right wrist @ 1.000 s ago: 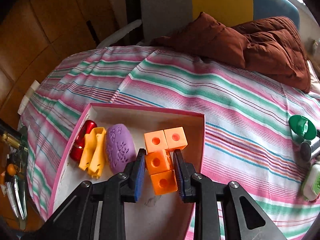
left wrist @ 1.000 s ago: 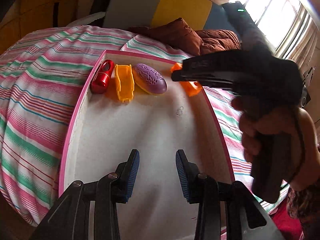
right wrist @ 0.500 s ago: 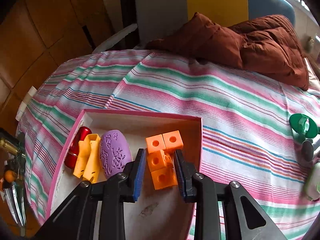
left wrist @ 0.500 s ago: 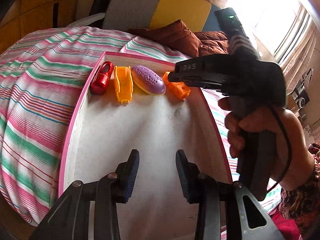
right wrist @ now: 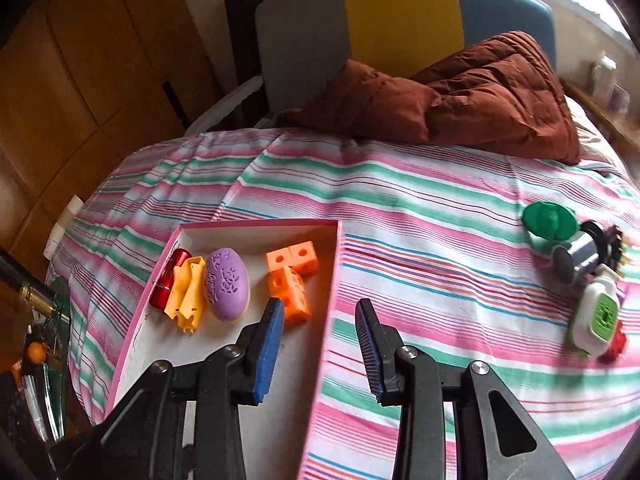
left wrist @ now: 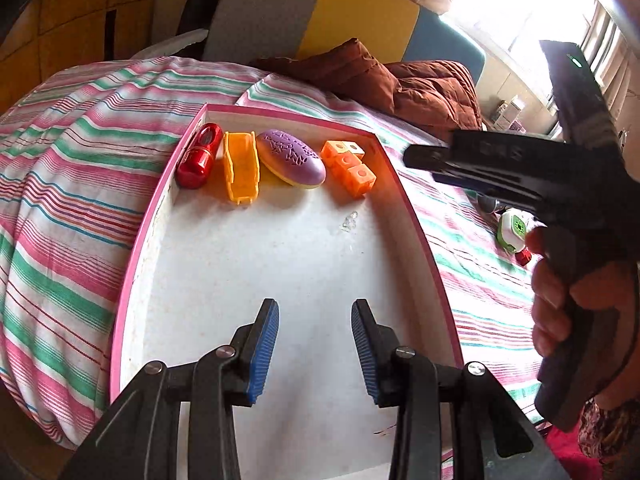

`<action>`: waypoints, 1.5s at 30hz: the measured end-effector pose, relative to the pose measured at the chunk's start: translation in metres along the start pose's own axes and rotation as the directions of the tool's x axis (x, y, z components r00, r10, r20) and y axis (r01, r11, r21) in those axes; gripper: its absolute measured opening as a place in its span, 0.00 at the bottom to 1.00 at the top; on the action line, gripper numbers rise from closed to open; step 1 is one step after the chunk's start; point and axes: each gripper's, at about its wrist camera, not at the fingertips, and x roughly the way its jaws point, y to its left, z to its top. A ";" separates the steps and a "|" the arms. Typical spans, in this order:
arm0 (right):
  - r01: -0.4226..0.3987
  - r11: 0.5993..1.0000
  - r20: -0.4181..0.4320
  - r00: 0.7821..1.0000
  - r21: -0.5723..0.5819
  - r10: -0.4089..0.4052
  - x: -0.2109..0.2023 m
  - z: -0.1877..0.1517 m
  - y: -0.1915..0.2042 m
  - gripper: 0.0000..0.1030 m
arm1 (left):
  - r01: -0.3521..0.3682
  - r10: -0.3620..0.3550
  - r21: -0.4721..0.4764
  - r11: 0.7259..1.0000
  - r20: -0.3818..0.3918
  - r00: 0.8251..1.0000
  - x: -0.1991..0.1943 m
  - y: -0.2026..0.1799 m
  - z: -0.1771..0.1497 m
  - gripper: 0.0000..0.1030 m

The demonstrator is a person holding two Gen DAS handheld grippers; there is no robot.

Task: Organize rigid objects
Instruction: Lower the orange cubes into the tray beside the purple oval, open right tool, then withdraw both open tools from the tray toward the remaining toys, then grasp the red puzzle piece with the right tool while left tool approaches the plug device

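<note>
A pink-rimmed white tray (left wrist: pixel 140 232) lies on the striped bed. At its far end lie a red capsule toy (left wrist: pixel 199 155), a yellow-orange chute piece (left wrist: pixel 240 166), a purple oval (left wrist: pixel 290 158) and an orange cube block cluster (left wrist: pixel 349 164). My left gripper (left wrist: pixel 314 346) is open and empty over the tray's near half. My right gripper (right wrist: pixel 320 350) is open and empty, above the tray's right rim (right wrist: pixel 332 280), just short of the orange cubes (right wrist: pixel 292 274). In the left wrist view its body shows at the right, but its fingers are out of sight.
On the striped sheet right of the tray lie a green cap (right wrist: pixel 550 220), a silver and black cylinder (right wrist: pixel 582 254) and a white and green gadget (right wrist: pixel 596 320). A brown quilt (right wrist: pixel 460 100) is bunched at the headboard. A bedside table (right wrist: pixel 36 344) stands at the left.
My right gripper opened, let go of the orange cube cluster in the tray, then drew back and to the right. The left gripper has stayed still.
</note>
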 end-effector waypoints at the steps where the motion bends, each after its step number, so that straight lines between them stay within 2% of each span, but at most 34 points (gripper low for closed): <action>1: 0.001 1.000 0.009 1.000 0.005 -0.001 -0.005 -0.003 -0.004 0.37 | 0.001 -0.001 0.000 1.000 0.004 1.000 -0.001 0.000 -0.001 0.37; 5: 0.033 0.999 0.032 0.999 0.016 -0.034 -0.021 -0.015 -0.022 0.38 | 0.003 -0.003 0.005 1.000 0.017 1.000 -0.002 -0.004 0.002 0.37; 12: 0.110 0.993 0.006 0.994 0.048 -0.110 -0.034 -0.050 -0.066 0.41 | 0.010 -0.011 0.016 1.000 0.022 1.000 -0.007 -0.015 0.000 0.37; 18: 0.191 0.968 -0.015 0.981 0.163 -0.191 -0.040 -0.073 -0.127 0.41 | 0.016 -0.016 0.043 0.999 0.014 1.000 -0.007 -0.029 -0.003 0.37; 21: 0.229 0.945 0.021 0.970 0.233 -0.240 -0.050 -0.067 -0.156 0.42 | 0.018 -0.019 0.053 0.998 0.016 1.000 -0.008 -0.036 -0.004 0.37; 24: 0.261 0.921 0.037 0.958 0.289 -0.283 -0.052 -0.053 -0.181 0.54 | 0.016 -0.017 0.068 0.998 0.016 1.000 -0.009 -0.042 -0.004 0.37; 27: 0.272 0.908 0.035 0.954 0.318 -0.298 -0.047 -0.040 -0.197 0.54 | 0.014 -0.016 0.081 0.997 0.015 1.000 -0.010 -0.047 -0.004 0.37; 33: 0.304 0.895 -0.023 0.949 0.327 -0.314 -0.022 -0.026 -0.211 0.53 | 0.006 -0.007 0.094 0.996 0.015 1.000 -0.013 -0.051 -0.004 0.37; 37: 0.294 0.910 -0.012 0.953 0.291 -0.304 -0.022 -0.027 -0.207 0.52 | 0.002 -0.004 0.097 0.995 0.017 1.000 -0.014 -0.054 -0.003 0.37; 40: 0.254 0.933 -0.018 0.966 0.255 -0.258 -0.026 -0.036 -0.192 0.52 | 0.007 -0.008 0.104 0.995 0.016 1.000 -0.014 -0.057 -0.002 0.37; 45: 0.067 0.971 -0.033 0.998 0.229 -0.061 -0.041 -0.061 -0.162 0.53 | 0.021 -0.023 0.128 0.992 0.008 1.000 -0.012 -0.069 -0.001 0.37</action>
